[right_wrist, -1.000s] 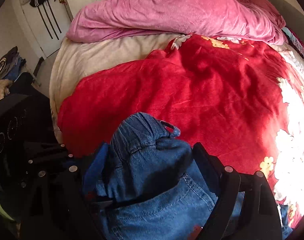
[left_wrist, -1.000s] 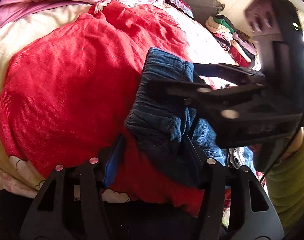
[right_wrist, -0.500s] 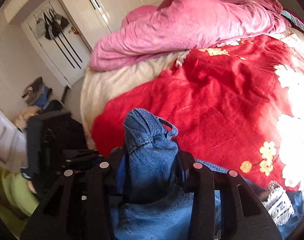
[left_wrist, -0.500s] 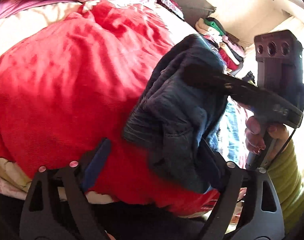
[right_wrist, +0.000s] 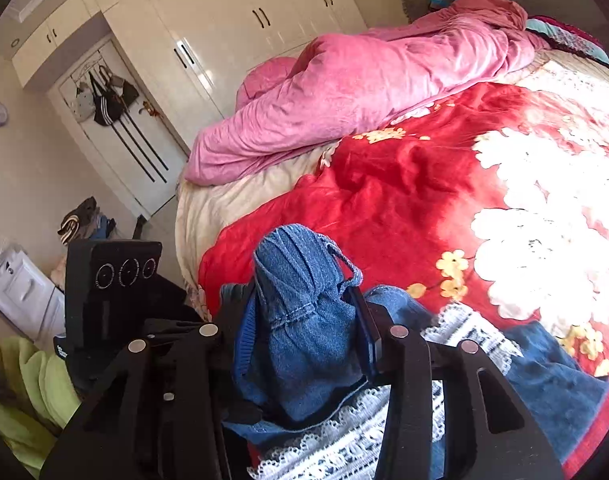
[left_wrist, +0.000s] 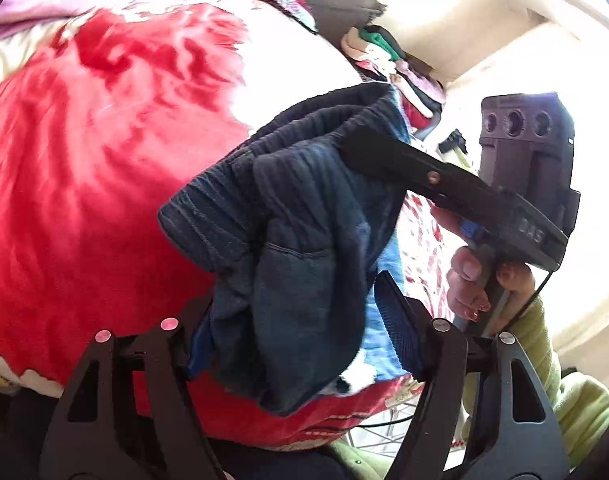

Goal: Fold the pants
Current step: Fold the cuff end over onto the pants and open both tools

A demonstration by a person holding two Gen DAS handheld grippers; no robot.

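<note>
Blue denim pants [left_wrist: 300, 248] with a ribbed elastic waistband are lifted above the red blanket [left_wrist: 84, 168]. My left gripper [left_wrist: 300, 340] is shut on the bunched waist fabric. My right gripper [right_wrist: 304, 328] is shut on another bunch of the waistband [right_wrist: 300, 280], with a belt loop sticking out. In the left wrist view the right gripper's finger [left_wrist: 420, 172] lies across the pants' upper edge. The rest of the pants [right_wrist: 544, 376] trails onto the bed at the lower right.
A white lace-patterned cloth [right_wrist: 464, 332] lies under the pants. A pink duvet [right_wrist: 364, 88] is heaped at the far side of the bed. A stack of folded clothes [left_wrist: 388, 60] sits by the headboard. White wardrobes [right_wrist: 232, 20] and a door stand to the left.
Both grippers have risen and tilted up, lifting the waistband off the red blanket. The right gripper's jaws closed from wide around the fabric to tight on it.
</note>
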